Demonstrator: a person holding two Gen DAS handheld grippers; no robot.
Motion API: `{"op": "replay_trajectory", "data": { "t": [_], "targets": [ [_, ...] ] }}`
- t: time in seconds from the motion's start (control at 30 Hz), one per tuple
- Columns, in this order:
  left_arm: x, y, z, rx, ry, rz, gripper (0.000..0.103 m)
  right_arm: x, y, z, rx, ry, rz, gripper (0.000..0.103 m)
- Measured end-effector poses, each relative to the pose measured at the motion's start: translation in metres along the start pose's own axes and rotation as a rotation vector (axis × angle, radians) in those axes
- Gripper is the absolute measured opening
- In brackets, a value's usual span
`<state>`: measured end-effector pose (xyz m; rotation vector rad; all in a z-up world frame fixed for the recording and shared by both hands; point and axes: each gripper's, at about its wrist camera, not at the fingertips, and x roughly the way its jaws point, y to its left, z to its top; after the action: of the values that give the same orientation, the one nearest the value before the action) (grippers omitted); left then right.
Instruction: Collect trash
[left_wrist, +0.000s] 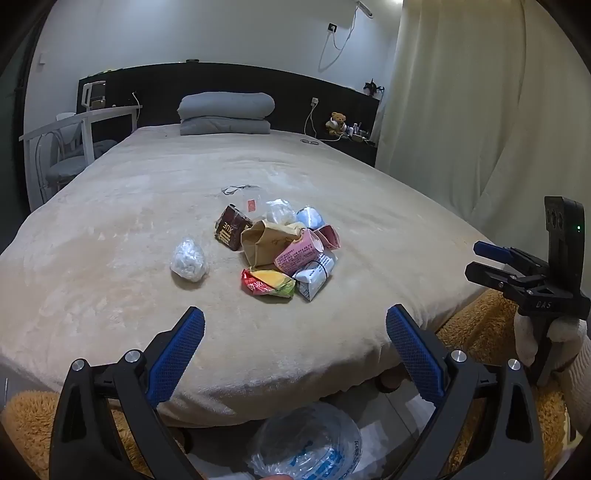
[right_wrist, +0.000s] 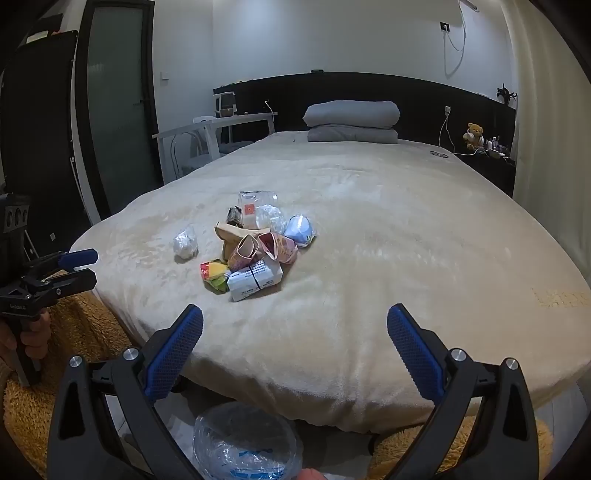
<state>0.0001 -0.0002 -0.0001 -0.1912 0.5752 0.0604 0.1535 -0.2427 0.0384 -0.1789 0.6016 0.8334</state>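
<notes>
Both grippers hover wide open and empty over the foot of the bed: left gripper (left_wrist: 295, 350) and right gripper (right_wrist: 295, 350), blue pads spread as far as they go, nothing between them. Out on the beige blanket (left_wrist: 110, 221) sits the trash pile (left_wrist: 280, 251), a heap of crumpled wrappers, cartons and a brown paper bag. From the left gripper it lies at about twelve o'clock, dead ahead and well apart; from the right gripper it sits nearer eleven o'clock, off to the left. So my call is that the left one has the straighter run. One stray, a crumpled clear plastic ball (left_wrist: 188, 260), lies apart from the heap at its nine o'clock, closest to the left side too. Nearest the grippers are the red-and-yellow snack wrapper (left_wrist: 267, 282) and the white carton (left_wrist: 314, 277), its long axis running roughly two to eight o'clock. Below, at six o'clock, the plastic-lined bin (left_wrist: 306, 443) waits on the floor.
</notes>
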Motion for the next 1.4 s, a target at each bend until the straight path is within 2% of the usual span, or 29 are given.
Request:
{"op": "replay_trajectory", "data": {
  "t": [1.4],
  "targets": [
    [0.0010,-0.0008,0.0019,-0.005,-0.007,0.002,0.097,0.0043,0.0025,-0.0027,-0.012,0.012,-0.011,0.099]
  ]
}}
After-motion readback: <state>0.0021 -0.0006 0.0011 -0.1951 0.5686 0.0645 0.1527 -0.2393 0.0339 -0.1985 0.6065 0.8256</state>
